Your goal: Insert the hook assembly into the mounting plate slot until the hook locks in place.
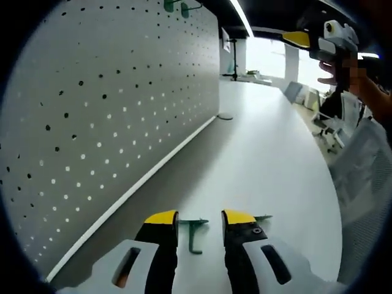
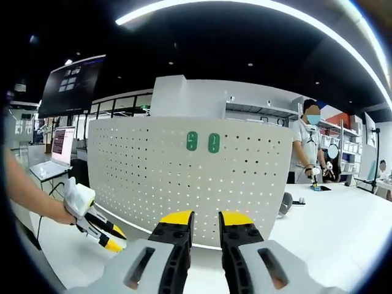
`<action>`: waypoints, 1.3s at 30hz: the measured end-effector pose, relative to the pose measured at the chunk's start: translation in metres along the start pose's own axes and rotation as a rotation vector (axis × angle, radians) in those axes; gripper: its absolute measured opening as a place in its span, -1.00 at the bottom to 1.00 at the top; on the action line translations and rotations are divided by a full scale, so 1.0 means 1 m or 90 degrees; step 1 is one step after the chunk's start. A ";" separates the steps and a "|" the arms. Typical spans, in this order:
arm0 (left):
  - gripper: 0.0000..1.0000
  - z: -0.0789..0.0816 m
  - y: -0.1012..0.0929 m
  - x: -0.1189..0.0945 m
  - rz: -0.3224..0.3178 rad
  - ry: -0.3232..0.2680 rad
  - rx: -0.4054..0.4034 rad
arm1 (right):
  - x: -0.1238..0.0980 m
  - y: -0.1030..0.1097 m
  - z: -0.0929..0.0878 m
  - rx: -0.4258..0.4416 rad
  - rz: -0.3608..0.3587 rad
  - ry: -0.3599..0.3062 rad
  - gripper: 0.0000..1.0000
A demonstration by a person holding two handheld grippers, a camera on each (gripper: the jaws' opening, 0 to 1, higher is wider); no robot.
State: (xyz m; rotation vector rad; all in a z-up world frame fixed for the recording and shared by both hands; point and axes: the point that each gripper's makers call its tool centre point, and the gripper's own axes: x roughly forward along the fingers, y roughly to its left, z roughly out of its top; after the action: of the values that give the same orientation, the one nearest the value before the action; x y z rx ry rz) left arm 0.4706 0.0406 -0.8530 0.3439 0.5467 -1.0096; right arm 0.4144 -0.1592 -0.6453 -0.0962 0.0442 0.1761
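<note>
A green hook [image 1: 195,236] lies flat on the white table [image 1: 263,153], between the yellow-tipped jaws of my left gripper [image 1: 201,218], which is open and not clamping it. A second green piece [image 1: 264,217] peeks out beside the right jaw. The grey pegboard [image 1: 110,104] runs along the left, with green hooks [image 1: 174,6] near its top. My right gripper [image 2: 206,219] is held up in the air facing the pegboard [image 2: 184,177], open and empty. Two green hook plates [image 2: 203,142] hang on that board. A hand holds the left gripper [image 2: 98,229] low near the table.
The right gripper [image 1: 318,40] hangs high at the far right, held by a hand. A person [image 2: 309,147] stands at the table's far right end. A laptop [image 2: 58,147] sits off to the left. A round grommet [image 1: 225,116] marks the table by the board.
</note>
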 end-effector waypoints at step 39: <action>-0.73 -0.023 -0.004 -0.003 0.004 0.072 0.068 | -0.001 -0.001 -0.001 0.010 0.002 -0.003 -0.69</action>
State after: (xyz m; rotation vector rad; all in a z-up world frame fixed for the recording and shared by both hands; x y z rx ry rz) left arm 0.4591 0.0524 -0.8696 0.5000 0.5941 -1.0202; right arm 0.4136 -0.1607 -0.6465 -0.0805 0.0410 0.1792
